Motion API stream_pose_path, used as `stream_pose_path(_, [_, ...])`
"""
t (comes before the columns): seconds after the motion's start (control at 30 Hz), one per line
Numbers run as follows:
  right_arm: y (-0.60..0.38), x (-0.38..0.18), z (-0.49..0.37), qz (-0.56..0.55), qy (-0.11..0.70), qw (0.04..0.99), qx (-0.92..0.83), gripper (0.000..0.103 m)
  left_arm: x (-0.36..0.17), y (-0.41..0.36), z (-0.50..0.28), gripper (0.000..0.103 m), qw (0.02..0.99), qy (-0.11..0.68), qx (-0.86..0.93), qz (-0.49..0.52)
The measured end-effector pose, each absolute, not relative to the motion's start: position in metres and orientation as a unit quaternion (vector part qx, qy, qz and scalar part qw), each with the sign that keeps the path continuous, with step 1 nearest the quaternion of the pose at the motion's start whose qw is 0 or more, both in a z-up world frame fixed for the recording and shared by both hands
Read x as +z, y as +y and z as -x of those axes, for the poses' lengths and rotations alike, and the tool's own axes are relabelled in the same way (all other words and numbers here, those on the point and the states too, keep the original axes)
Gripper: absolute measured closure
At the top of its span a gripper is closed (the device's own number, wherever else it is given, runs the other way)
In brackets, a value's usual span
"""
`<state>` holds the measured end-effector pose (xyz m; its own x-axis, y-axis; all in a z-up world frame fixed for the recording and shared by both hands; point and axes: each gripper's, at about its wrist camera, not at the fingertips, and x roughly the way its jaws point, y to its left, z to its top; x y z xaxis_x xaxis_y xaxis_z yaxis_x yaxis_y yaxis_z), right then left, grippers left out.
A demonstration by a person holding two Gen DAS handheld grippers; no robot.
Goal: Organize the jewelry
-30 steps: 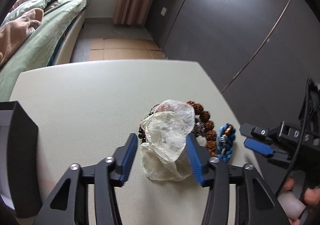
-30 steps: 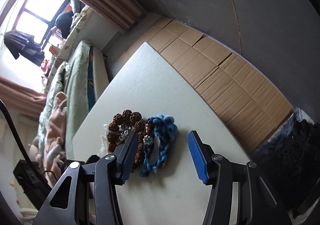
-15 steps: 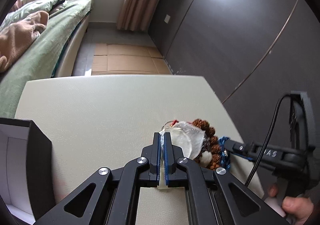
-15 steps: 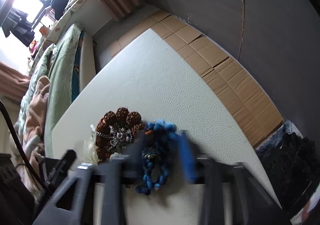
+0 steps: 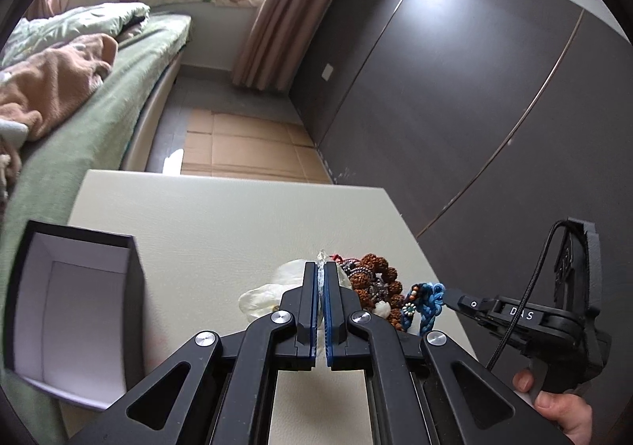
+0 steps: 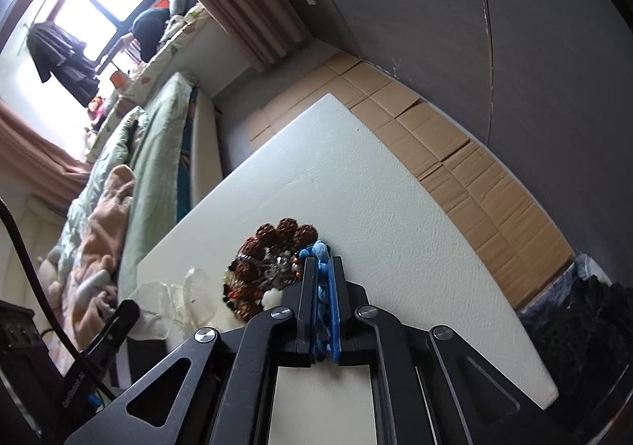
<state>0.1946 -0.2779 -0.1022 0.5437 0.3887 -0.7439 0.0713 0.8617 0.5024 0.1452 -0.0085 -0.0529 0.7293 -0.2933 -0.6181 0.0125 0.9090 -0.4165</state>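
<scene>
Two grasps are set: the blue braided bracelet [image 6: 321,283], on the bench [image 6: 356,184] beside the brown bead bracelet [image 6: 285,235], sits clamped in the right gripper [image 6: 324,279]; the left gripper [image 5: 324,286] pinches the clear pouch [image 5: 265,294]. Next, likely lifting toward the open box [image 5: 71,310].

On the table [image 5: 221,223], the open box [image 5: 75,310] lies left of the left gripper [image 5: 321,279]; the beaded bracelet [image 5: 374,279] and braided bracelet [image 5: 427,304] lie to its right.

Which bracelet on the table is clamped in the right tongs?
The blue braided bracelet, pinched by the right tongs; the brown seed-bead bracelet lies free beside it.
</scene>
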Motion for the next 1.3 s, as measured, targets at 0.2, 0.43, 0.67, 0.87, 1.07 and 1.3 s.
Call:
stream_pose_path(0.2, [-0.282,-0.09,-0.18,-0.27,0.441,0.847,0.122,0.097,-0.039,0.008,-0.13,0.101,0.918,0.333,-0.073,0.204])
stream_pose_path(0.43, [-0.271,-0.069,-0.167,-0.29,0.407,0.852,0.157,0.097,-0.021,0.034,-0.116,0.101,0.929,0.299,-0.054,0.213])
stream_pose_path(0.67, [-0.237,-0.055,-0.159,-0.287,0.383,0.853,0.208,0.097,-0.022,0.069,-0.11,0.101,0.929,0.29,-0.014,0.23])
stream_pose_path(0.87, [-0.201,-0.05,-0.16,-0.272,0.377,0.85,0.247,0.097,-0.03,0.095,-0.111,0.101,0.919,0.299,0.011,0.259])
stream_pose_path(1.07, [-0.167,-0.047,-0.163,-0.265,0.373,0.842,0.285,0.097,-0.033,0.11,-0.109,0.099,0.903,0.323,0.01,0.284])
stream_pose_path(1.3, [-0.127,-0.047,-0.156,-0.258,0.372,0.828,0.33,0.097,-0.032,0.132,-0.091,0.045,0.899,0.316,0.042,0.301])
